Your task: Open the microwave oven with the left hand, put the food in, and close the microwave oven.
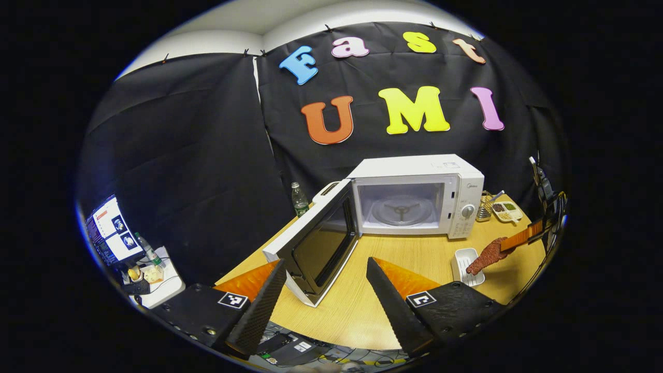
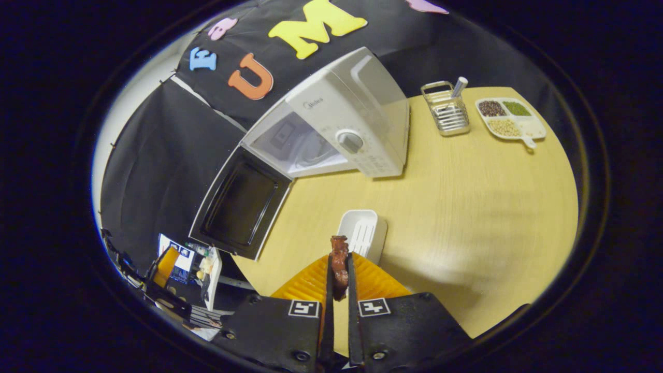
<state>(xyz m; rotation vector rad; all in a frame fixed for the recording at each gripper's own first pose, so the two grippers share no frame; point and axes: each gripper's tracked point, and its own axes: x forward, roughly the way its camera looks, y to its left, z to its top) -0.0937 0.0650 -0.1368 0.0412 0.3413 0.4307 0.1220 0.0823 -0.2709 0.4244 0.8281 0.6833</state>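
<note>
Desk (image 1: 414, 254): light wood, round-edged, carried everything; it spread ahead of both pairs of fingers.

Microwave oven (image 1: 414, 194): white, stood on the desk straight ahead of the left fingers, well apart from them. Cavity open, glass turntable (image 1: 401, 211) visible inside, nothing on it. In the right gripper view the oven sat ahead and to the left of the right fingers, control dial (image 2: 350, 141) facing the camera.

Microwave door (image 1: 316, 241): swung fully out on its left hinge, dark window facing inward. Its lower free corner reached down between the left fingers, nearer the left-hand one; whether it touched, I could not tell.

Left gripper (image 1: 323, 298): fingers spread wide, holding nothing, the door edge and bare desk between them.

Right gripper (image 2: 339, 282): fingers drawn narrow, nearly parallel, pinching a piece of food between them.

Food (image 2: 339, 264): reddish-brown, rough-surfaced strip, clamped between the right fingers, its end sticking out just past their tips. Seen from the left gripper view it hung above the desk, over the white dish, to the right of the left fingers and well short of the oven.

White dish (image 2: 362, 230): small, ribbed, rectangular, on the desk just beyond the right fingertips, empty.

Wire utensil rack (image 2: 448, 109): beside the oven's right side, far ahead of the right fingers.

Divided tray (image 2: 510, 119): white, with dark, green and tan fillings, right of the rack.

Green bottle (image 1: 299, 199): behind the open door, at the desk's far left edge.
</note>
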